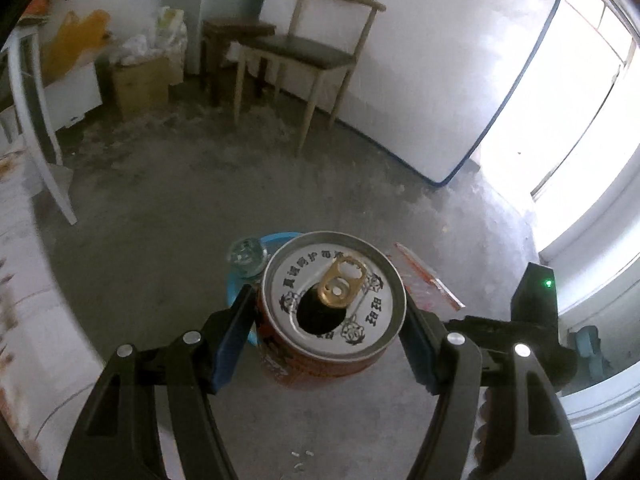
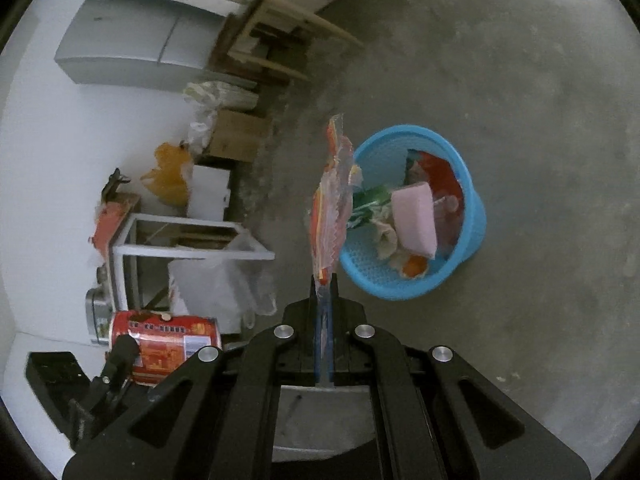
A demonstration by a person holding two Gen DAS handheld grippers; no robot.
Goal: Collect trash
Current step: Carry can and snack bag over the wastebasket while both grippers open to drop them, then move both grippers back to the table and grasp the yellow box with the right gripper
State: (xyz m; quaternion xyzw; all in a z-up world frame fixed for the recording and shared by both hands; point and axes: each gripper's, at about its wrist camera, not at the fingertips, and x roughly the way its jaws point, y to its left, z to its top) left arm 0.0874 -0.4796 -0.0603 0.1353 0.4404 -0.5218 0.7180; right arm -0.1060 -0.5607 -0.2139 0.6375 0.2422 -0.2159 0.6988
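Both jaws of the left gripper [image 1: 326,320] press tight on the sides of a round red metal drink can [image 1: 332,312]. The can stands upright between the blue pads, up in the air above the grey concrete floor [image 1: 160,220]. Its silver top is open, and a small gold pull tab [image 1: 342,282] sits by the dark hole. In the right wrist view the same can [image 2: 164,350] shows from the side, with its red label.

The jaws of the right gripper [image 2: 325,320] are squeezed together on a thin crinkly plastic wrapper with red and orange stripes [image 2: 330,200]. The wrapper sticks straight out from the fingertips and hangs in the air, just beside the rim of a round blue plastic basket [image 2: 474,220].

The basket stands on the floor. Inside it lie a pink sponge block [image 2: 414,218], a green packet [image 2: 370,200], a red packet [image 2: 440,172] and some crumpled pale paper [image 2: 386,236]. In the left wrist view the basket [image 1: 240,300] is mostly hidden under the can, and a clear round glass thing [image 1: 246,258] sits at its edge.

Far back by the white wall stand a wooden chair with a dark seat [image 1: 308,52] and a brown cardboard box [image 1: 140,84].
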